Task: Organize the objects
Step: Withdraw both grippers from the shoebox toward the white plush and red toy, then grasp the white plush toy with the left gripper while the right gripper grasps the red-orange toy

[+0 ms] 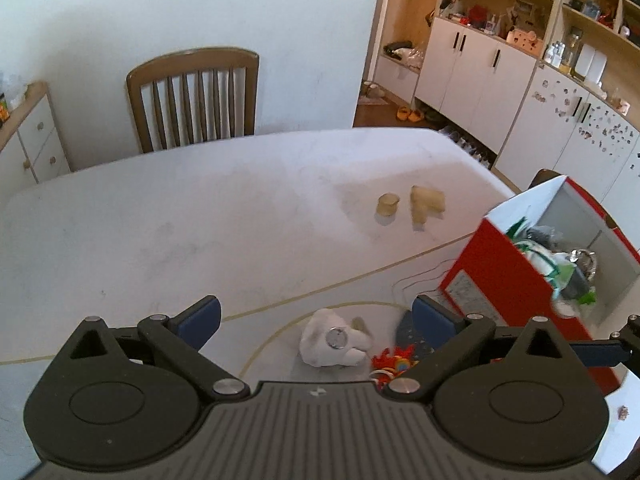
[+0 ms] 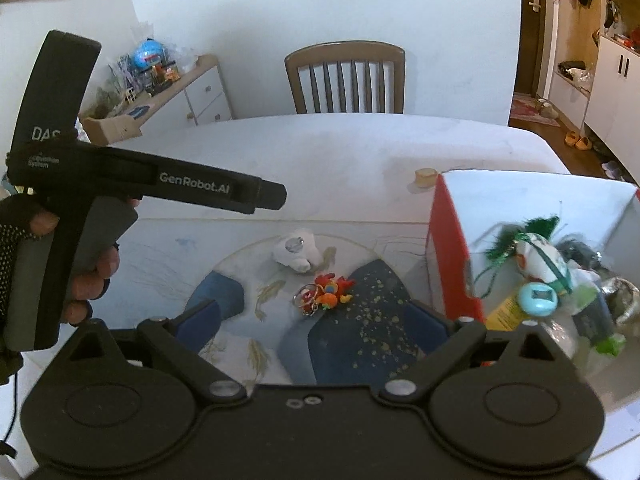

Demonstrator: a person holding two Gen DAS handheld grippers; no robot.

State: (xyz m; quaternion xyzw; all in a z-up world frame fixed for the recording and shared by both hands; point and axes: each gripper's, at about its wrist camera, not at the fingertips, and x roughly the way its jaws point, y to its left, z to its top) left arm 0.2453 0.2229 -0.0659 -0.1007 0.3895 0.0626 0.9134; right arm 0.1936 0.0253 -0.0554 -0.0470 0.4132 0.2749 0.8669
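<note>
A white plush toy (image 1: 334,340) with a round silver disc on it lies on a patterned mat, just ahead of my left gripper (image 1: 316,316). That gripper is open wide with nothing between its fingers. Right of the plush lies a red-orange keychain toy (image 1: 394,362). In the right wrist view the same keychain toy (image 2: 326,294) sits a little beyond my right gripper (image 2: 314,316), which is open and holds nothing. The white plush (image 2: 296,250) lies farther back. An open red box (image 2: 448,248) at the right holds an ornament with a green tassel (image 2: 538,256), a light blue gadget (image 2: 536,298) and bottles.
Two beige pieces (image 1: 388,204) (image 1: 426,202) lie farther out on the white table (image 1: 160,240). A wooden chair (image 1: 196,96) stands at the far edge. The red box (image 1: 516,280) stands close to the right of my left gripper. A gloved hand (image 2: 24,236) grips the left tool's handle.
</note>
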